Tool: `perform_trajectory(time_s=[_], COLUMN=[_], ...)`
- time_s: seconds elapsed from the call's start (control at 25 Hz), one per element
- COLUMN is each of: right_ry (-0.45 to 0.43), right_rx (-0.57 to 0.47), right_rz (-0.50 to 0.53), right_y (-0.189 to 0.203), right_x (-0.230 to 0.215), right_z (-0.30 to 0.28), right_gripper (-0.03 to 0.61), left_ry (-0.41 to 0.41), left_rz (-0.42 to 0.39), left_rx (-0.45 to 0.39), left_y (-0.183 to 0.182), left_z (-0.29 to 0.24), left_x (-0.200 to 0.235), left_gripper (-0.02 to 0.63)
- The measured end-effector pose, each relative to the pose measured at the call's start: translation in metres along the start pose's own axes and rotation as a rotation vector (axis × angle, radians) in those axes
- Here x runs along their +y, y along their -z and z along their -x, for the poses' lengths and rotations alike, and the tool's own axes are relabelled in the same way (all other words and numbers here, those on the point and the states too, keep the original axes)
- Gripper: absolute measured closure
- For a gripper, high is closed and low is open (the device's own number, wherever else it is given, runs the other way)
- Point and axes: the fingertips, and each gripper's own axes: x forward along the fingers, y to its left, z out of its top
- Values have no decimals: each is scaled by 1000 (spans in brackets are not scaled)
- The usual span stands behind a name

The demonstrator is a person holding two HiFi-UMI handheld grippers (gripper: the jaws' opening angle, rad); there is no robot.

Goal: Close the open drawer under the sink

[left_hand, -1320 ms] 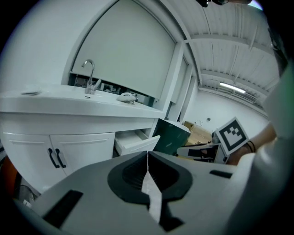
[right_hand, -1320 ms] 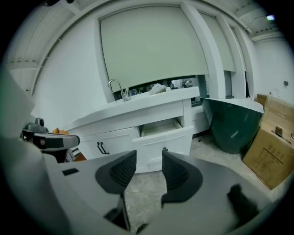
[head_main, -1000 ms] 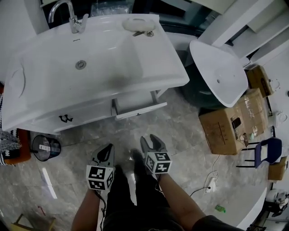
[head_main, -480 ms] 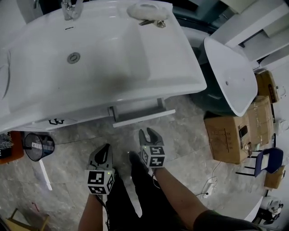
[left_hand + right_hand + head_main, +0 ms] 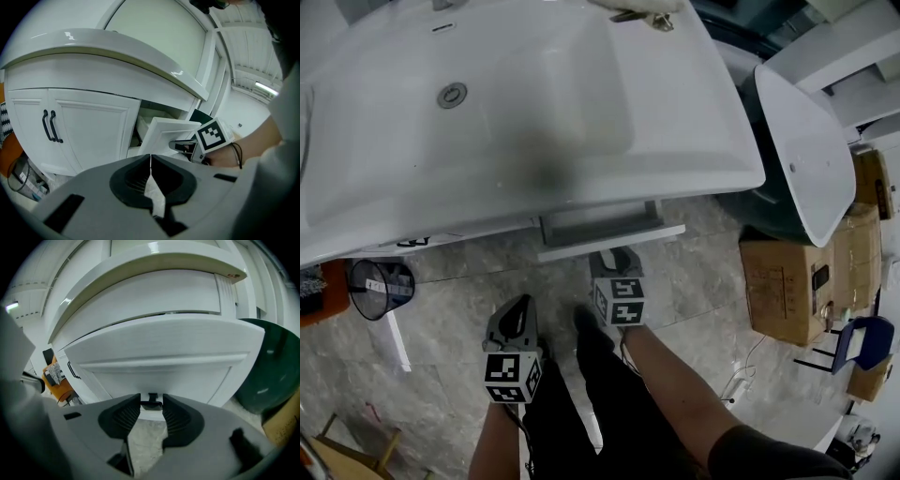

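While the drawer (image 5: 581, 247) juts open under the sink (image 5: 534, 112), we want to push its front squarely with the right tongs (image 5: 617, 262) (apart, just widened, handle (image 5: 151, 404) between their tips, unclamped), left tongs (image 5: 150, 160) together.

The grey left claw (image 5: 522, 305) and right claw (image 5: 617, 255) bear black-and-white marker cubes (image 5: 511, 377); the trousers (image 5: 609, 412) are black.

Drawer under sink: open.
White drawer (image 5: 611, 243) stands pulled partway out from beneath the right front edge of the white sink (image 5: 534, 103). Its front is a flat white panel with a raised border, held level. A small dark handle (image 5: 151, 404) sits low at its middle. The sink rim hides most of the interior.
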Motion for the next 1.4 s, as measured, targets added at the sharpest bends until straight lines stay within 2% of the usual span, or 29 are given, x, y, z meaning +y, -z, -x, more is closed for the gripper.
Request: perform_trajectory(time_s=[0.44,1.04,1.4], right_ry=[5,3,17], right_rx=[-6,-39,-52], right_rz=[-110,-100,-94], right_y=[-11,-67,-70], right_x=[0,-12,-11], right_z=[-7,-58,-60], right_gripper=[430,428,428], left_ry=[-6,-19,-27], left_rz=[-16,-10,-7], left_rx=[6,2,-12], left_y=[-10,-22,-29], left_z=[-9,-15,-10], left_x=[-2,6,18], left_gripper=[598,598,598])
